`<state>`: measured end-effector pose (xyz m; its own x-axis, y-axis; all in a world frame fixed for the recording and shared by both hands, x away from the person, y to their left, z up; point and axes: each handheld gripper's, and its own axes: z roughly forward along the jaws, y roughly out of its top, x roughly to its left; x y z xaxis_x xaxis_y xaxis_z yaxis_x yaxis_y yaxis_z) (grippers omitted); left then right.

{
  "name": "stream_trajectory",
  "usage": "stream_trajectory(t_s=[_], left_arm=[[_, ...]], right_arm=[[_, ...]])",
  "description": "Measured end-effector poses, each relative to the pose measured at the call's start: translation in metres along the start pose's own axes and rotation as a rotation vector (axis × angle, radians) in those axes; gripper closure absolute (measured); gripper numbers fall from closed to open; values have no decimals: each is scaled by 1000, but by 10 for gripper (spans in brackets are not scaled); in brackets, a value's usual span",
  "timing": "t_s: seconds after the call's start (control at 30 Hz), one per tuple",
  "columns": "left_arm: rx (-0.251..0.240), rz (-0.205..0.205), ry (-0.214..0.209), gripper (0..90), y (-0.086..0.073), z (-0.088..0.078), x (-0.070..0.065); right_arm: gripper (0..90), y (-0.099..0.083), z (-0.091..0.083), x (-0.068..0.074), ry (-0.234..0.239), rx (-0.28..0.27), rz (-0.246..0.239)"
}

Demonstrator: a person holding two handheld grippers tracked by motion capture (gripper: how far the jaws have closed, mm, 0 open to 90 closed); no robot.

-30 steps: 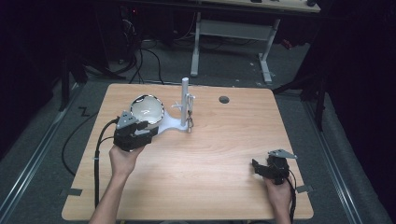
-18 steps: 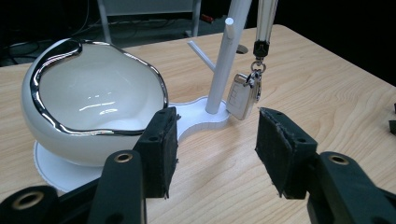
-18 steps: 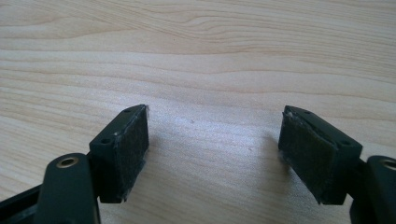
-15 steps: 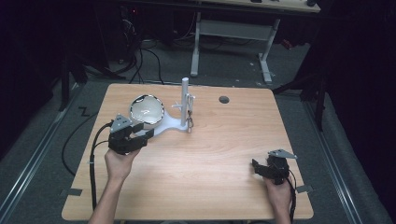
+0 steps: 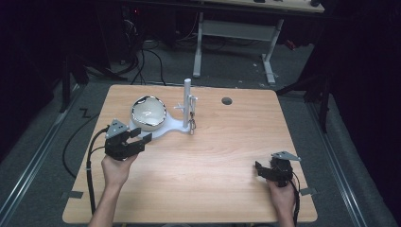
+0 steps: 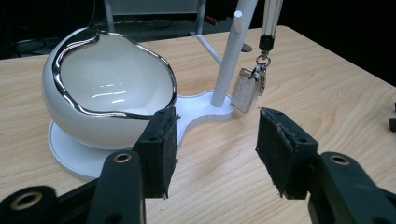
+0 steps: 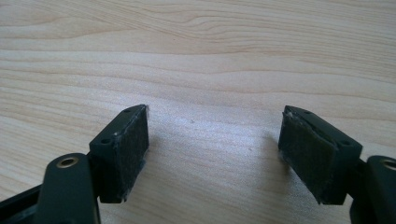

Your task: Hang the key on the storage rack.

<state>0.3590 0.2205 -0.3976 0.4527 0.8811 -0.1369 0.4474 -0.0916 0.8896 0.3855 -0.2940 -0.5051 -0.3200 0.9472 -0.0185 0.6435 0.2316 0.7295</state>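
A glossy white bowl (image 5: 148, 112) (image 6: 112, 88) with a chrome rim sits tilted on a flat white base (image 5: 172, 126) (image 6: 201, 109) at the back left of the table. A white post (image 5: 187, 97) (image 6: 229, 60) rises from the same base. A silver key fob (image 5: 192, 124) (image 6: 247, 88) hangs beside the post from a strap. My left gripper (image 5: 142, 136) (image 6: 215, 149) is just in front of the bowl, open, with nothing between its pads and pointing toward the fob. My right gripper (image 5: 260, 170) (image 7: 215, 149) rests low at the front right, open over bare wood.
The wooden table (image 5: 222, 142) has a round cable hole (image 5: 227, 100) near its back edge. A black cable (image 5: 90, 165) trails from the left gripper over the table's left side. Dark floor and a white desk frame (image 5: 236, 33) lie beyond.
My left gripper has drawn back a little from the bowl, toward the near left. The right gripper has not moved.
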Motion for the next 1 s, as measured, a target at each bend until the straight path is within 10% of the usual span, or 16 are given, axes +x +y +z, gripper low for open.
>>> stream_trajectory(t_s=[1.0], left_arm=[[-3,-48,6,480,-26,-17,6]], right_arm=[[245,0,0,0,-1,0,0]])
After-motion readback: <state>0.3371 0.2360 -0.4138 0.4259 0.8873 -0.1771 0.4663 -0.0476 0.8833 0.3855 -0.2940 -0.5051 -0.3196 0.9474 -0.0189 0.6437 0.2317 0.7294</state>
